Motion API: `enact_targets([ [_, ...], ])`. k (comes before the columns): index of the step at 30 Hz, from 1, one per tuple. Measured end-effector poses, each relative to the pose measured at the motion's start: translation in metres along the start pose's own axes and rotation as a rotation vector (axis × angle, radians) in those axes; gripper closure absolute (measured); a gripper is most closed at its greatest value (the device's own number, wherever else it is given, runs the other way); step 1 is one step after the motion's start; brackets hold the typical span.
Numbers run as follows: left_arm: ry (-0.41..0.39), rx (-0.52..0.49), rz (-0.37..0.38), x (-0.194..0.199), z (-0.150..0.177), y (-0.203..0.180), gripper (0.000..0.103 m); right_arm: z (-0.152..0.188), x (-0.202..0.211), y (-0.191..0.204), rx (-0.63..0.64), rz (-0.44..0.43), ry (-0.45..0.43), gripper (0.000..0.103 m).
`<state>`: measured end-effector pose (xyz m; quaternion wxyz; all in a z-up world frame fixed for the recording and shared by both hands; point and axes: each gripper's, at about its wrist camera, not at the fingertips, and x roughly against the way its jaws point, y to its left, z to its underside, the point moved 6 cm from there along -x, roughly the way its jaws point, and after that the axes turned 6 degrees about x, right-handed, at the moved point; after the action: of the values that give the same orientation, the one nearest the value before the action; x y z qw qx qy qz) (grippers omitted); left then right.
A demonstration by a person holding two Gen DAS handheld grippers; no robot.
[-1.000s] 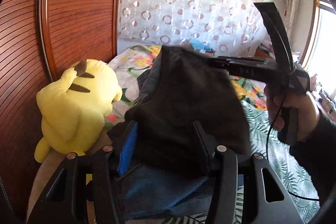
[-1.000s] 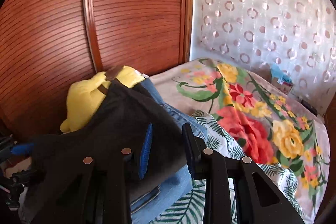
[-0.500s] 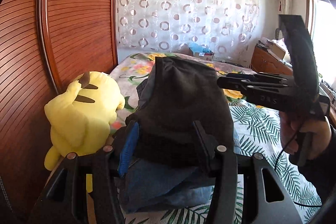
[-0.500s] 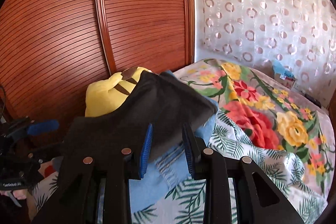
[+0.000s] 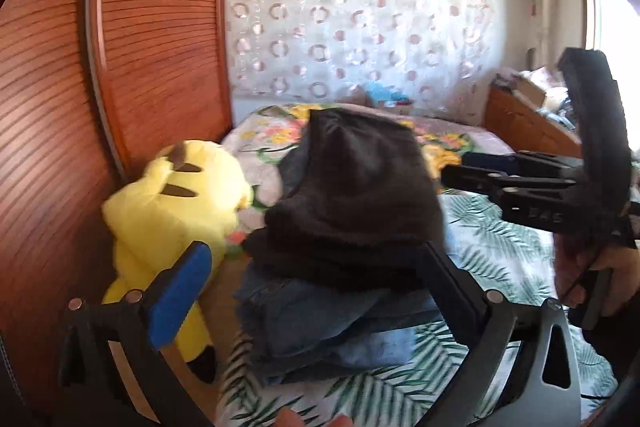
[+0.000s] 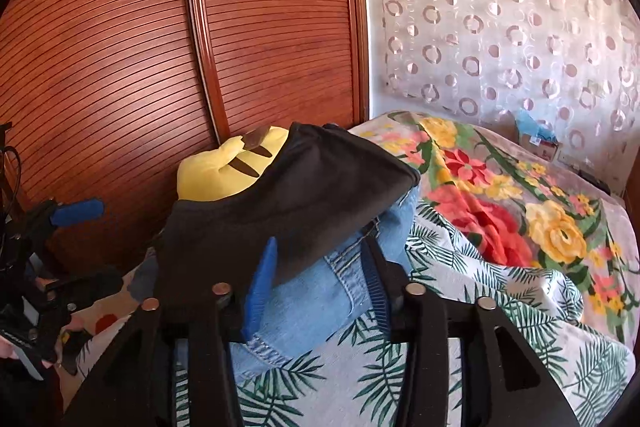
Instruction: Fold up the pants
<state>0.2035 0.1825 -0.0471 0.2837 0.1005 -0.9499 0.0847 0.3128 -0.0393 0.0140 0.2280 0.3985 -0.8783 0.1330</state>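
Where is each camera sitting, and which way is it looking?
Left wrist view: sits on the left gripper, looking along its open fingers at the stacked dark pants; the person's right hand shows, holding the right gripper.
Right wrist view: sits on the right gripper, looking past the jeans toward the wooden wardrobe; the left gripper shows at the left edge.
Both show the pants pile, the yellow plush toy and the floral bed cover.
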Motion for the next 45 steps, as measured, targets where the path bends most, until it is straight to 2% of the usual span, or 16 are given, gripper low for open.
enact_targets([
  [5,0.004,0.010,0.002,0.003,0.004,0.001,0.000,0.002,0.001,0.004,-0.009,0.002,0.001,0.051],
  [10,0.019,-0.004,0.010,0.002,0.008,-0.002,0.000,0.006,0.003,0.006,-0.019,0.009,0.003,0.037],
  [12,0.011,-0.010,-0.013,0.003,0.010,-0.003,0.000,0.008,0.005,0.008,-0.019,0.023,0.002,0.035],
  [23,0.029,0.001,0.035,0.006,0.016,-0.014,0.000,0.021,0.031,0.014,-0.042,0.080,-0.006,0.033],
  [32,0.013,-0.031,0.091,0.026,0.018,-0.043,0.000,0.044,0.075,0.014,-0.077,0.155,-0.016,0.031],
  [36,0.008,-0.055,0.119,0.039,0.022,-0.059,0.000,0.057,0.104,0.017,-0.103,0.183,-0.035,0.021],
  [45,0.004,-0.089,0.169,0.069,0.037,-0.093,0.000,0.095,0.169,0.021,-0.160,0.275,-0.058,0.020],
])
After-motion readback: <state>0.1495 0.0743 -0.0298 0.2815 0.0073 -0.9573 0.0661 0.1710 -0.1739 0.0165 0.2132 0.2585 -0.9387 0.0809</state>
